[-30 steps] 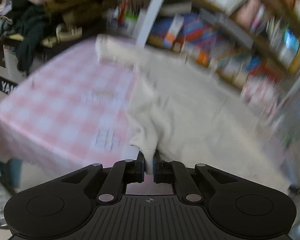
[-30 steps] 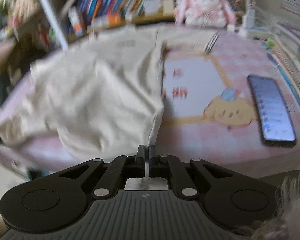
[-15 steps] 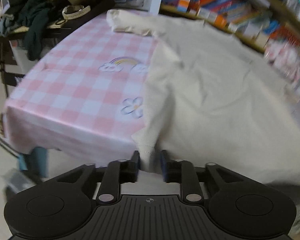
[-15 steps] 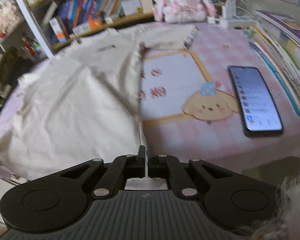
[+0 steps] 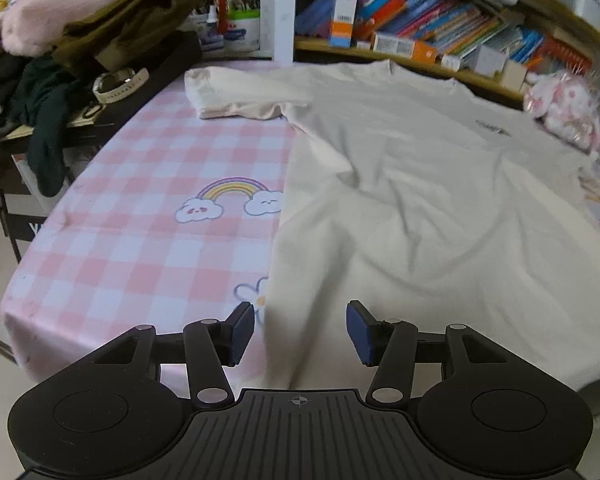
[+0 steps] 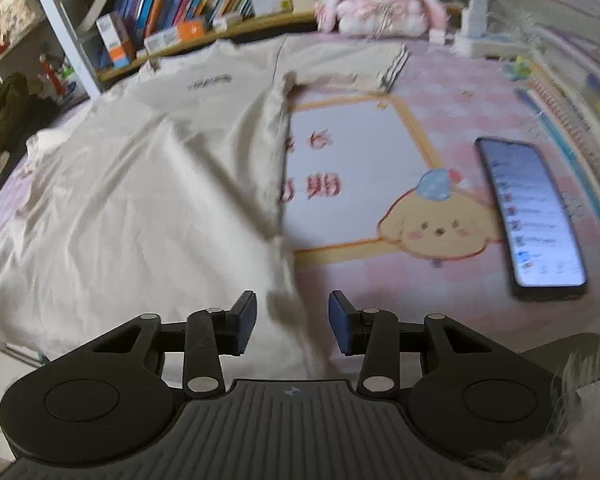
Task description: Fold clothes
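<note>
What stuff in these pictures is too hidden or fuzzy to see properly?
- Bottom hem of the cream T-shirt: both wrist views, hidden behind the open left gripper and right gripper.
- Small print on the shirt's chest: too small and blurred to read.
- Phone screen: right wrist view, blurred.
- Book spines on the bookshelf: too small to read.

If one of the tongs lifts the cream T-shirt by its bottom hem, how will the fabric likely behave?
The cream T-shirt will probably go limp: it lies creased and its hem drapes over the table edge. It looks thin, so likely light. The phone lies apart from it, so dragging probably will not disturb it. Both the left tongs and right tongs are open.
</note>
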{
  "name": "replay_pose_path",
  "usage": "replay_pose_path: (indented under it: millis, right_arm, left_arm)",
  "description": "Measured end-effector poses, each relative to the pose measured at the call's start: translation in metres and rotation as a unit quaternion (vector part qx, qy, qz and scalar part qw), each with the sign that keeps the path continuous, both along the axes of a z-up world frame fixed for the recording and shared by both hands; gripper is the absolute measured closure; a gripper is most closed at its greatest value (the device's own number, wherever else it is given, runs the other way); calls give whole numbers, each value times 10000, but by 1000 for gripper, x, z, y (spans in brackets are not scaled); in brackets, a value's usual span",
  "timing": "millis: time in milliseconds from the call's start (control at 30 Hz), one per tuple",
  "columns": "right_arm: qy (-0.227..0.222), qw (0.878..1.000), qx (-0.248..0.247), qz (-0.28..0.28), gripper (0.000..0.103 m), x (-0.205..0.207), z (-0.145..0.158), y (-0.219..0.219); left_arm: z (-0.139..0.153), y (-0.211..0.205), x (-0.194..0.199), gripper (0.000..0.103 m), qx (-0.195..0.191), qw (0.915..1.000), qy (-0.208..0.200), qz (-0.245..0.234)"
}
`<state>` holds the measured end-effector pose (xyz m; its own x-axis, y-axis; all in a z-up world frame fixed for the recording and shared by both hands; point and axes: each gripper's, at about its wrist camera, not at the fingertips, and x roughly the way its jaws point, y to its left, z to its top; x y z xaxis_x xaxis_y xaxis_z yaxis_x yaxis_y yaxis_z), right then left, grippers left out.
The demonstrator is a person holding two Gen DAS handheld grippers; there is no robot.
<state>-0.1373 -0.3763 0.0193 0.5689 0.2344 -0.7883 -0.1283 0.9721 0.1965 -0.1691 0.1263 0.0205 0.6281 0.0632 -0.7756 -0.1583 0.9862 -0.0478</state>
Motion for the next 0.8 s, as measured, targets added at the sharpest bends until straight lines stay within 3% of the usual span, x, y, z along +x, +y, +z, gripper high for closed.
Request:
replay_pose_path:
  millis: [100,133,167,200,267,367,600,800]
  right_arm:
    - [167,9998,-27,122,76,-1,-7,9]
    - [127,9997,-111,173,79,-4,-7,13]
    - [139,9995,-161,230,91,-5,-7,16]
    - [153,9993,-194,281,99,-7,-7,18]
    - [195,9990,-36,391,99,-11,-3,20]
    - [152,9975,68,685,99,-19,4,27]
    - [140,9998,-129,99,99,-7,-5,4]
    - [197,9990,-199,339,99,-8,-7,12]
  left_arm:
    - [-11,0,7,58,45,9999,147,30]
    - [-12,0,5,67,84,9999,108,18]
    - [-12,1,3,85,89,9999,80,11]
    - [-11,3,2,93,11,10000,80,14]
    - [-9,11,-1,99,-105,9998,63,150]
    - [-8,18,-4,100,-91,9994,64,329]
    - [-7,11,-6,100,-131,9997,131,177]
    - [-6,6,-7,99,-99,9997,192,106]
